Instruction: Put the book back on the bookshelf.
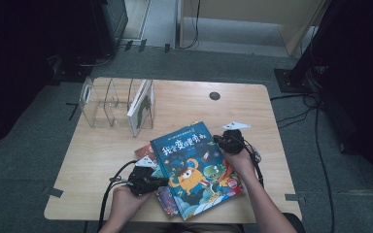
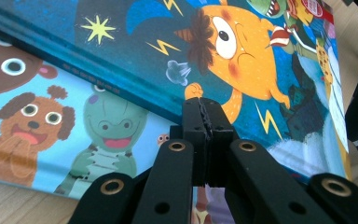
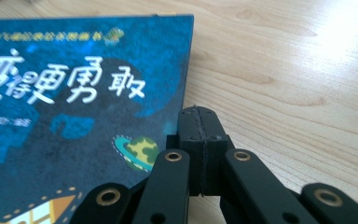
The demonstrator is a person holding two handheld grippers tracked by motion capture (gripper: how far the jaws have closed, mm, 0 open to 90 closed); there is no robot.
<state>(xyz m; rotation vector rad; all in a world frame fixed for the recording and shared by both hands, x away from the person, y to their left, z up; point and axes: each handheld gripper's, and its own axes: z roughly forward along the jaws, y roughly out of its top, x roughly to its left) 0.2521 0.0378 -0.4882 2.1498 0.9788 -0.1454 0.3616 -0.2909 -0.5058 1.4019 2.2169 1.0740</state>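
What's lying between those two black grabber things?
In the high view, the blue picture book spans the stretch from the left gripper to the right gripper.

On the desk point(image 1: 102, 160), a divided rack point(image 1: 108, 103) stands at the far left corner with one book point(image 1: 142, 108) upright in its right-hand compartment. A large book point(image 1: 196, 167) lies flat near the front edge, toward the middle, on top of other books point(image 1: 146, 154) that jut out at its left side.
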